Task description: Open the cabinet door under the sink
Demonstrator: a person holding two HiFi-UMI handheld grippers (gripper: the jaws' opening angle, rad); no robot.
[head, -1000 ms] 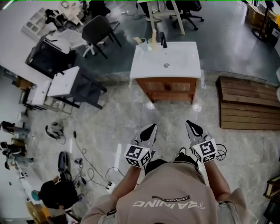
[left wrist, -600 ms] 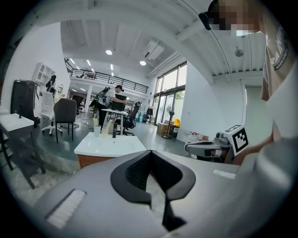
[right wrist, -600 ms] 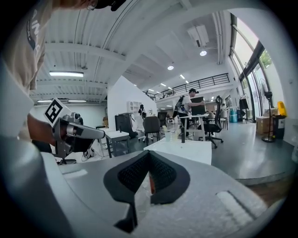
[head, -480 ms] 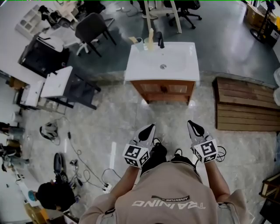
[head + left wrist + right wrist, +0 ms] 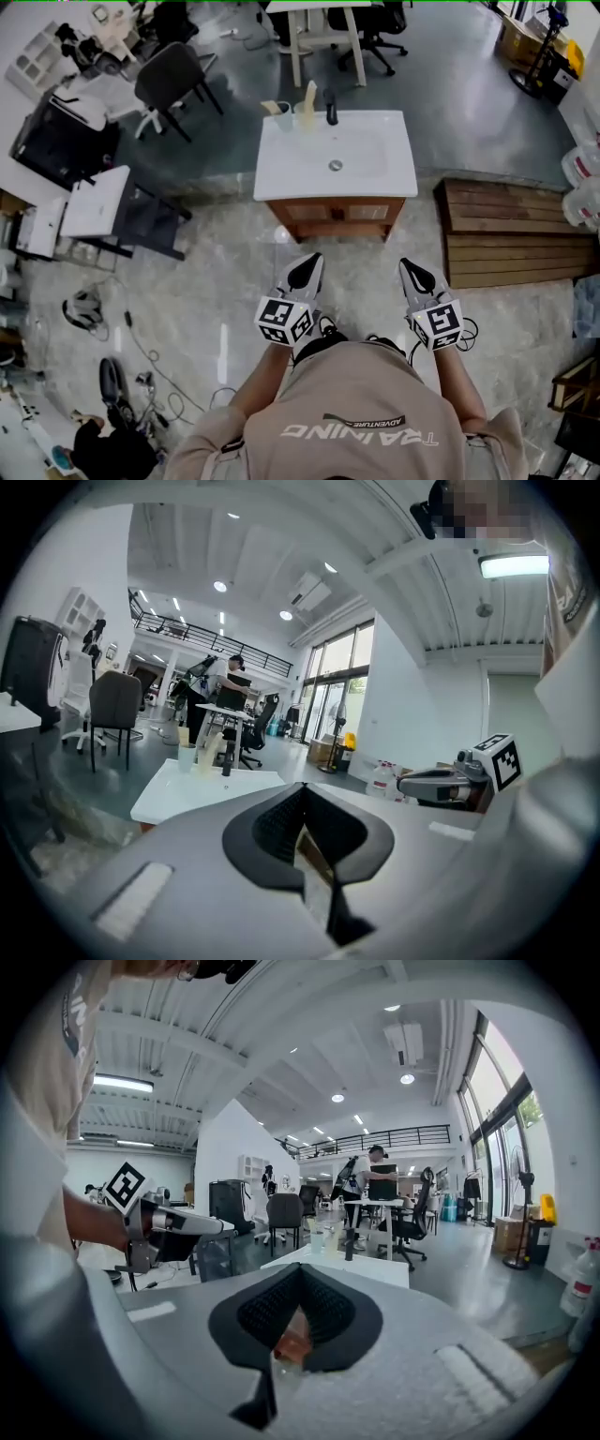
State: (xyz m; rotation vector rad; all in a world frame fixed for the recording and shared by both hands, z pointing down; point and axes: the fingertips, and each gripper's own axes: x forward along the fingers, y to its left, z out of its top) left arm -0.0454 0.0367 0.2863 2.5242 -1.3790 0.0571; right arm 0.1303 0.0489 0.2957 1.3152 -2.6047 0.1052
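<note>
The white sink [image 5: 337,155] with a black faucet [image 5: 330,106] stands on a wooden cabinet [image 5: 336,214], whose doors look closed. Both grippers are held out in front of the person, short of the cabinet and not touching it. My left gripper [image 5: 313,257] is shut and empty, pointing at the cabinet's left part. Level with it to the right, my right gripper [image 5: 406,263] is also shut with nothing held. The left gripper view looks past the left gripper [image 5: 302,789] to the sink top [image 5: 202,789]. In the right gripper view, the cabinet [image 5: 292,1340] shows behind the right gripper [image 5: 300,1267].
A wooden pallet [image 5: 511,234] lies on the floor right of the cabinet, with water jugs [image 5: 581,183] beyond it. A small white table [image 5: 94,202] and a chair [image 5: 169,80] stand to the left. Cables [image 5: 141,375] trail over the floor at lower left. A cup [image 5: 277,112] stands beside the faucet.
The person has stepped toward the sink, which now lies closer to both grippers in the head view. Both grippers stay shut and side by side.
</note>
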